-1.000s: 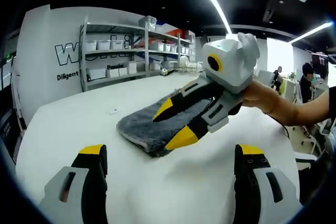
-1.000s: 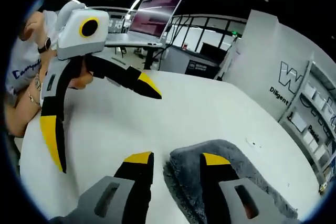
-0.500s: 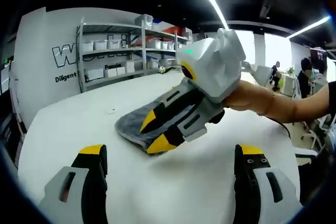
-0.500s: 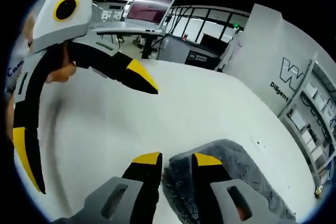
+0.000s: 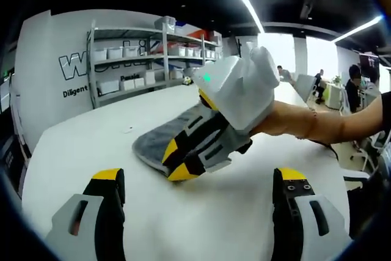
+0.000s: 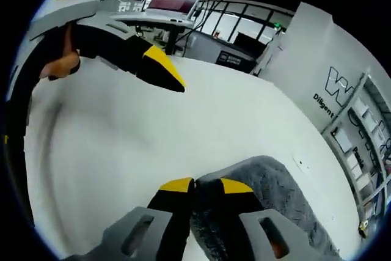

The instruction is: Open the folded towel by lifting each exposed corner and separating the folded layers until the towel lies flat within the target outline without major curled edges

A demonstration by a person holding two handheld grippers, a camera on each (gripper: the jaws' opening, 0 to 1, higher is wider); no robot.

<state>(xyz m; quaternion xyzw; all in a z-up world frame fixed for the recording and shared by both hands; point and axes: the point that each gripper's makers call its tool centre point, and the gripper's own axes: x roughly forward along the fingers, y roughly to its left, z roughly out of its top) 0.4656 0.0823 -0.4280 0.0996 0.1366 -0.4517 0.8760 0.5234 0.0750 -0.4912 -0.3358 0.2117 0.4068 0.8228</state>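
The grey towel (image 5: 160, 143) lies folded on the white surface (image 5: 85, 145). The right tongs (image 6: 200, 185) have closed on its near corner, pinching the edge. The left tongs (image 5: 198, 178) hang wide apart, clear of the towel, holding nothing.

Towel (image 5: 153, 142) partly hidden behind the right tongs (image 5: 176, 162); in right gripper view, its pinched edge concealed between the jaws, far end cut off beside the shelving (image 6: 372, 151)
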